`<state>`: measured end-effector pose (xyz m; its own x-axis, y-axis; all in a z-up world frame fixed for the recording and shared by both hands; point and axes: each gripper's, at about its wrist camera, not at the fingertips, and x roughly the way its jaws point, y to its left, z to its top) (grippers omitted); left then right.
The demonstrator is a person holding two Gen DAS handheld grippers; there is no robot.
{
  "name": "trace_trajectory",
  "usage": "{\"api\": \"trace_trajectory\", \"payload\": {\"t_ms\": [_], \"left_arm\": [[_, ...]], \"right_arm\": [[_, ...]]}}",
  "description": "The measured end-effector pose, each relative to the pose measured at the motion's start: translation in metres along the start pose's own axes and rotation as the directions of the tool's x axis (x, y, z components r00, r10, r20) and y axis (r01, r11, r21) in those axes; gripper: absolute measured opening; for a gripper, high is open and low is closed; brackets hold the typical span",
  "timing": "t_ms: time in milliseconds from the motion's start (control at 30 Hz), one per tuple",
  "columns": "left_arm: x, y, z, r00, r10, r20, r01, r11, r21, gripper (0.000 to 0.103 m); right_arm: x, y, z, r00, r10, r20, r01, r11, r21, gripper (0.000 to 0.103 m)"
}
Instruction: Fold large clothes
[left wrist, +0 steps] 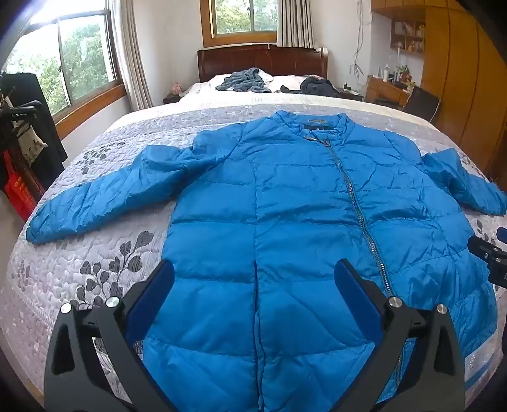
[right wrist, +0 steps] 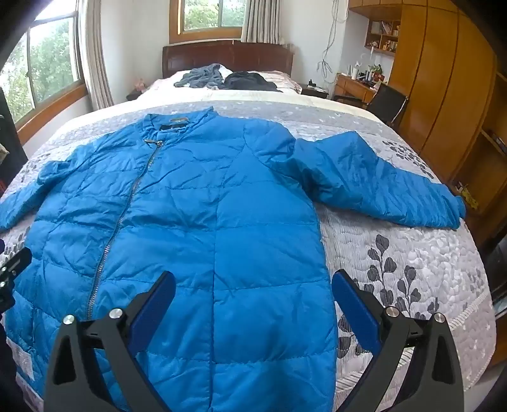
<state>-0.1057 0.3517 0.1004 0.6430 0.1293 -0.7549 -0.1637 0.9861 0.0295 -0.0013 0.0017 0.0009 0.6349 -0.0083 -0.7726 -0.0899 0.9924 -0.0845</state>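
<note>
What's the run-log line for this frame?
stage: pre-fold | blue jacket: flat on bed, zipped, sleeves out | left gripper: open, empty | right gripper: open, empty

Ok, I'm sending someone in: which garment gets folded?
On the big bed with the grey leaf-print cover, near its foot, lies the jacket. It is bright blue, quilted, zipped, spread flat with sleeves out, unlike the dark crumpled clothes by the headboard.

Both fisheye cameras look forward along their own fingers, from above the foot of the bed (left wrist: 95, 253) toward the headboard (left wrist: 263, 60), close over the blue jacket (left wrist: 285, 222). The left wrist view sits over the jacket's left half, the right wrist view over its right half. Both share the jacket, the headboard and the far window (right wrist: 209, 16).
</note>
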Motion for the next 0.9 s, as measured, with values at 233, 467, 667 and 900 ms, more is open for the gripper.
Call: {"api": "trace_trajectory", "payload": {"t_ms": [233, 467, 667, 900], "left_arm": [[-0.001, -0.002, 0.002, 1.000, 0.007, -0.007, -0.007, 1.000, 0.001, 0.100], [0.001, -0.002, 0.002, 1.000, 0.017, 0.002, -0.017, 1.000, -0.003, 0.100], [0.004, -0.003, 0.002, 1.000, 0.022, -0.004, -0.022, 1.000, 0.000, 0.100], [0.004, -0.002, 0.001, 1.000, 0.023, -0.002, -0.023, 1.000, 0.000, 0.100]], "right_arm": [[-0.004, 0.016, 0.000, 1.000, -0.025, 0.007, 0.025, 0.999, -0.020, 0.099], [0.004, 0.000, 0.001, 1.000, 0.024, 0.001, -0.024, 1.000, 0.011, 0.099], [0.007, -0.002, 0.000, 1.000, 0.031, -0.002, -0.031, 0.999, 0.014, 0.099], [0.007, 0.001, 0.000, 1.000, 0.030, -0.001, -0.030, 0.999, 0.013, 0.099]]}}
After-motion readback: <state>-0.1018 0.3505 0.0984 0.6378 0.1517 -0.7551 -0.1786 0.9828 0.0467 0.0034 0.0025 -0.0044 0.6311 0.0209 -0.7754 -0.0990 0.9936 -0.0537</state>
